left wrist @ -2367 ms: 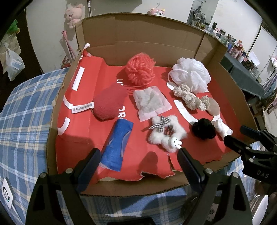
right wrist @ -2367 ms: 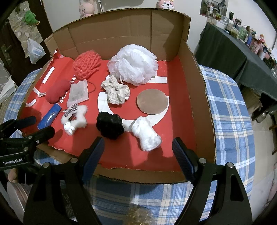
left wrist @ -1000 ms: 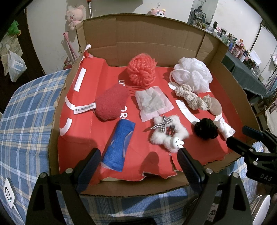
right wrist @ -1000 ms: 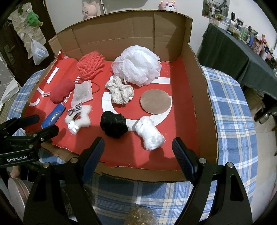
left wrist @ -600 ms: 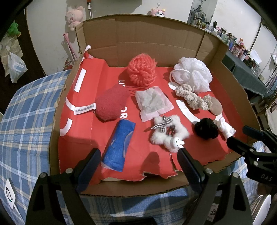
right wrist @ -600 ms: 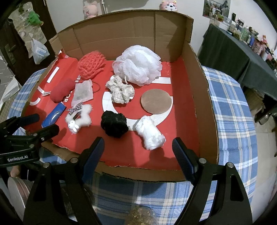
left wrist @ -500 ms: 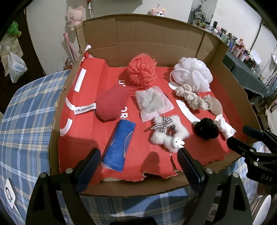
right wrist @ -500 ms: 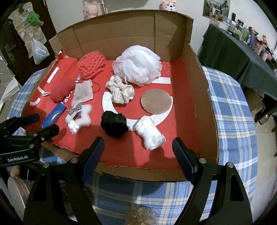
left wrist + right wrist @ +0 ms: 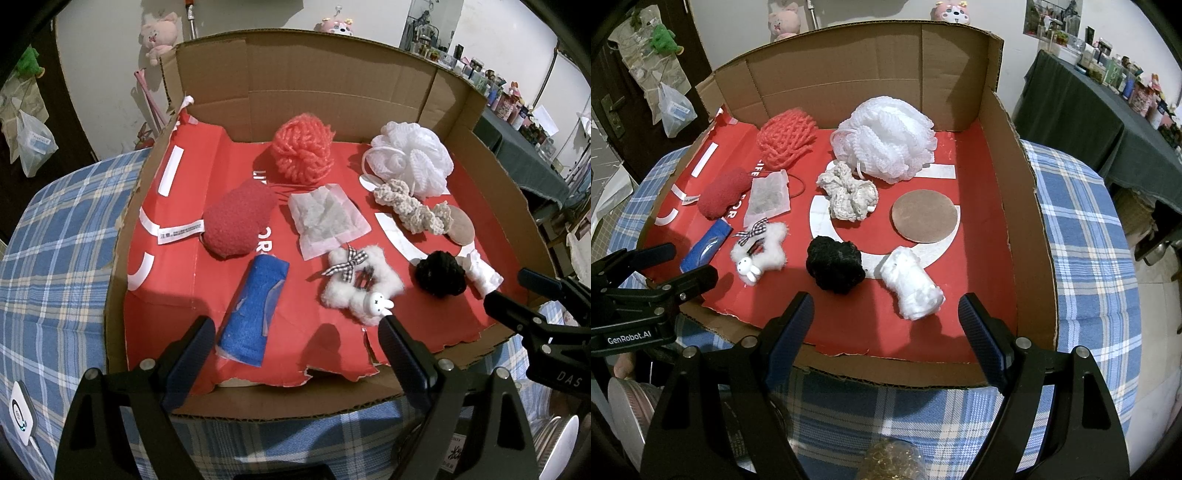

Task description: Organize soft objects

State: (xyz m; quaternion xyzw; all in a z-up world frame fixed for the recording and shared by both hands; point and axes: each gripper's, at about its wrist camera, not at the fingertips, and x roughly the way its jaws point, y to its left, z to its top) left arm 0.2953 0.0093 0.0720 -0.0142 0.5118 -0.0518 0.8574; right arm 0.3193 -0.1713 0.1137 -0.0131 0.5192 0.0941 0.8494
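Observation:
Several soft things lie in a red-lined cardboard box (image 9: 332, 81). At the back sit a coral mesh puff (image 9: 303, 151) and a white mesh puff (image 9: 886, 138). A red pad (image 9: 236, 223), a gauze sachet (image 9: 327, 218), a blue roll (image 9: 255, 310) and a white fluffy bunny clip (image 9: 360, 286) lie to the left. A beige scrunchie (image 9: 849, 195), a tan disc (image 9: 925, 216), a black scrunchie (image 9: 834, 264) and a white roll (image 9: 912, 282) lie to the right. My left gripper (image 9: 295, 328) hangs open over the front edge. My right gripper (image 9: 884, 308) is open too, empty.
The box stands on a blue plaid tablecloth (image 9: 1082, 221). A dark-covered side table (image 9: 1082, 107) with small items stands far right. Plush toys (image 9: 159, 37) hang on the wall behind. A gold scourer (image 9: 890, 461) sits under my right gripper.

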